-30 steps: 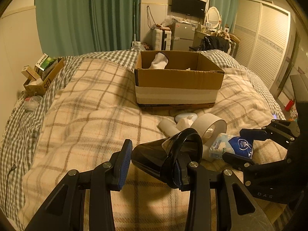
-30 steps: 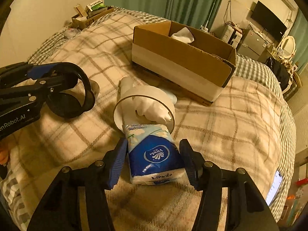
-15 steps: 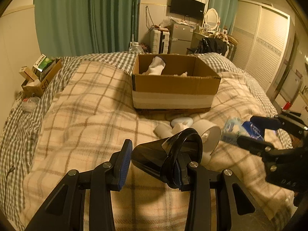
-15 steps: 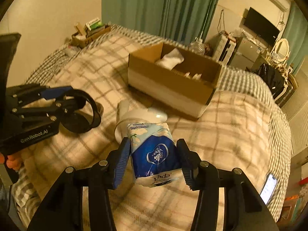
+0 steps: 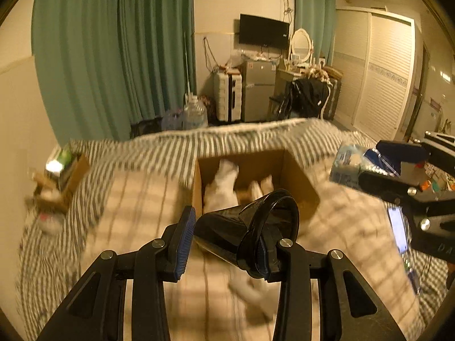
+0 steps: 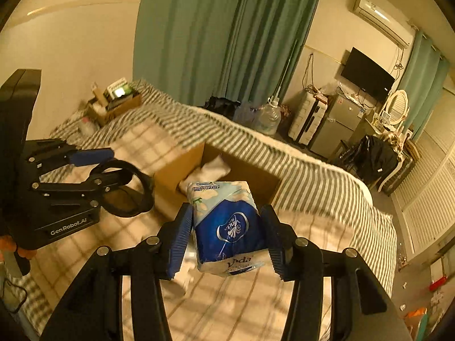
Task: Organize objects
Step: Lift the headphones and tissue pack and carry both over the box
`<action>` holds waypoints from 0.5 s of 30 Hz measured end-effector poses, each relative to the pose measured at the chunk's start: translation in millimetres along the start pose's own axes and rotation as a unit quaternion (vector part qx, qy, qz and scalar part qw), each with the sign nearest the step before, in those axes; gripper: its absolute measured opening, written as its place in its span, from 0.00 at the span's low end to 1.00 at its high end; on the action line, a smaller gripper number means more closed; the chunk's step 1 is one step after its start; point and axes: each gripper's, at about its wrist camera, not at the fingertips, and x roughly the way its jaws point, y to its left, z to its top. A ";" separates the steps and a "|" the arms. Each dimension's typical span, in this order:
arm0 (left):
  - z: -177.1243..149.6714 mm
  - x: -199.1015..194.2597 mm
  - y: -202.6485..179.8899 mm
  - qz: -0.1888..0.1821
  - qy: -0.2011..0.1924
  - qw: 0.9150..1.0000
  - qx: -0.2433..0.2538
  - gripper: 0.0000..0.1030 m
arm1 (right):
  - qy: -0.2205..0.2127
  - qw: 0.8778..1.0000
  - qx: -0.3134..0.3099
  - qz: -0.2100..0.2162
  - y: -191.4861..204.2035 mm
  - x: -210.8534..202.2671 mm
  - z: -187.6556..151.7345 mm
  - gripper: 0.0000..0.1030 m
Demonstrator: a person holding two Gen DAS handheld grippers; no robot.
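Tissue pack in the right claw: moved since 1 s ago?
Yes. The tissue pack was down on the blanket by the white roll; now it is lifted, just short of the cardboard box.

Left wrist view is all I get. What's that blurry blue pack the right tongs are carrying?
Observer: A Vinda tissue pack, blue and white, clamped between the right tongs.
Operator: Is it over the cardboard box yet?
Observer: Just short: the cardboard box lies past the pack's far end.
Operator: How does my black cup look from there?
Observer: The black cup is held sideways in the left tongs, left of the box.
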 end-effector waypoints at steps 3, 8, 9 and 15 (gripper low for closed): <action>32.8 12.5 0.7 0.001 -0.008 1.000 0.009 0.38 | -0.006 1.000 0.002 -0.010 -13.3 9.8 25.4 0.47; 67.5 50.3 -1.8 0.005 0.000 1.000 0.030 0.38 | -0.007 1.000 0.013 -0.016 -36.8 41.2 61.1 0.47; 70.6 58.3 -1.4 0.004 0.003 0.999 0.032 0.38 | -0.005 1.000 0.015 -0.016 -41.0 51.3 67.4 0.47; 69.9 124.7 -0.2 -0.003 0.041 0.998 0.039 0.38 | 0.019 0.999 0.028 -0.002 -54.4 118.0 79.0 0.47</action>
